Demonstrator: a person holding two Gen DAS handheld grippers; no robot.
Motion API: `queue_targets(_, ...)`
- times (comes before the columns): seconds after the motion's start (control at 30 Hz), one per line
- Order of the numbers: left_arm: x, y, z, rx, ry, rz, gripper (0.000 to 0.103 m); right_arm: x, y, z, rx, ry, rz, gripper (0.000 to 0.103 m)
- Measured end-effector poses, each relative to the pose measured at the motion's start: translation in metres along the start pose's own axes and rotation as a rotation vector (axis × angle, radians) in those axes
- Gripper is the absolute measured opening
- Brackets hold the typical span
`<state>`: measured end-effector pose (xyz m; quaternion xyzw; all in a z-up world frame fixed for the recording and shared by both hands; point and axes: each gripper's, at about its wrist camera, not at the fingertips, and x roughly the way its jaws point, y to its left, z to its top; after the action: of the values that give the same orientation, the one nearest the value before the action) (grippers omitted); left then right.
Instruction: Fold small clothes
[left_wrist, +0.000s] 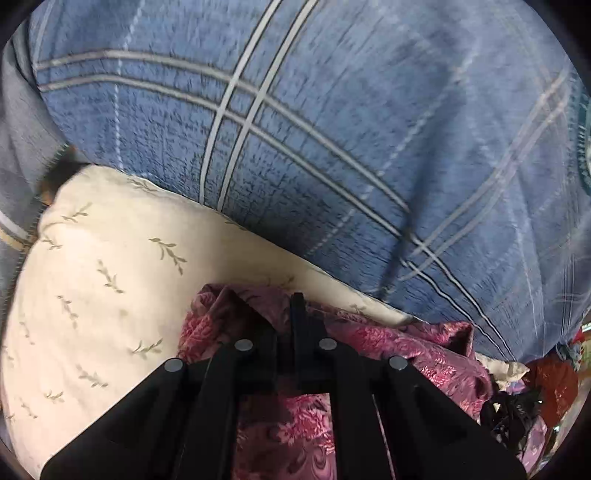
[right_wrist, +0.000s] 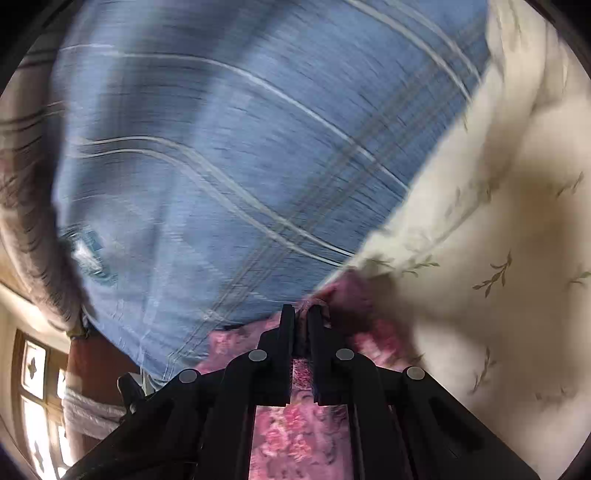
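Pink floral garment (left_wrist: 413, 350) pinched by both: left claw (left_wrist: 286, 325), right claw (right_wrist: 303, 317) clenched on fabric. Keep edge taut, hands level, lay flat on blue plaid bedspread (left_wrist: 332, 129).

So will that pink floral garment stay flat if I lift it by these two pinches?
Probably not. The pink floral garment bunches and creases around the left gripper, so it is likely floppy and would sag between grips. Its sheen hints it may be slippery; only a thin fold sits in the right gripper.
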<state>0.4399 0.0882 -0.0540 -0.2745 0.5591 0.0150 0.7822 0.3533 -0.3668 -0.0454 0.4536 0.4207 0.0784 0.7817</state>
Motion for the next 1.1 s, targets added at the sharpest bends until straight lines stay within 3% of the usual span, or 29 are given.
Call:
queue_targets(0.1,-0.003,0.006,0.008,-0.04,0.036,-0.051,0.006,0.011,-0.017,0.014,0.074,0.055,0.017,0.007)
queue_targets(0.17,-0.013,0.008,0.012,-0.045,0.042,-0.089,0.007,-0.001,-0.019,0.023,0.088,0.03,0.028,0.015)
queue_targets(0.23,-0.029,0.011,0.014,-0.042,0.047,-0.127,0.011,-0.022,-0.019,0.032,0.08,-0.031,0.011,0.05)
queue_targets(0.27,-0.037,0.013,0.013,-0.038,0.045,-0.134,0.013,-0.035,-0.019,0.032,0.081,-0.067,0.003,0.056)
queue_targets(0.3,-0.05,0.015,0.012,-0.029,0.021,-0.128,0.024,-0.046,-0.018,0.03,0.072,-0.081,-0.001,0.059)
queue_targets(0.33,-0.065,0.018,0.011,-0.014,-0.004,-0.116,0.038,-0.056,-0.014,0.025,0.044,-0.073,0.003,0.059)
queue_targets(0.4,-0.094,0.03,0.003,-0.003,-0.048,-0.112,0.049,-0.068,-0.002,0.008,-0.028,-0.027,-0.036,0.059)
queue_targets(0.47,-0.112,0.035,-0.012,0.021,-0.044,-0.109,0.049,-0.076,0.007,-0.016,-0.103,0.015,-0.081,0.058)
queue_targets(0.6,-0.132,0.049,-0.073,0.064,-0.008,-0.134,0.052,-0.089,0.015,-0.062,-0.197,0.055,-0.153,0.059)
queue_targets(0.7,-0.127,0.06,-0.111,0.026,0.039,-0.178,0.053,-0.096,0.01,-0.084,-0.208,0.076,-0.168,0.059)
queue_targets(0.77,-0.121,0.067,-0.13,0.0,0.039,-0.164,0.053,-0.095,0.011,-0.091,-0.211,0.089,-0.184,0.059)
queue_targets(0.83,-0.124,0.076,-0.141,-0.02,0.029,-0.162,0.053,-0.094,0.013,-0.1,-0.245,0.077,-0.246,0.059)
queue_targets(0.97,-0.102,0.094,-0.15,-0.102,0.046,-0.139,0.06,-0.09,0.017,-0.11,-0.259,0.097,-0.279,0.059)
queue_targets(1.1,-0.068,0.106,-0.154,-0.201,0.124,-0.229,0.065,-0.081,0.018,-0.117,-0.275,0.123,-0.3,0.059)
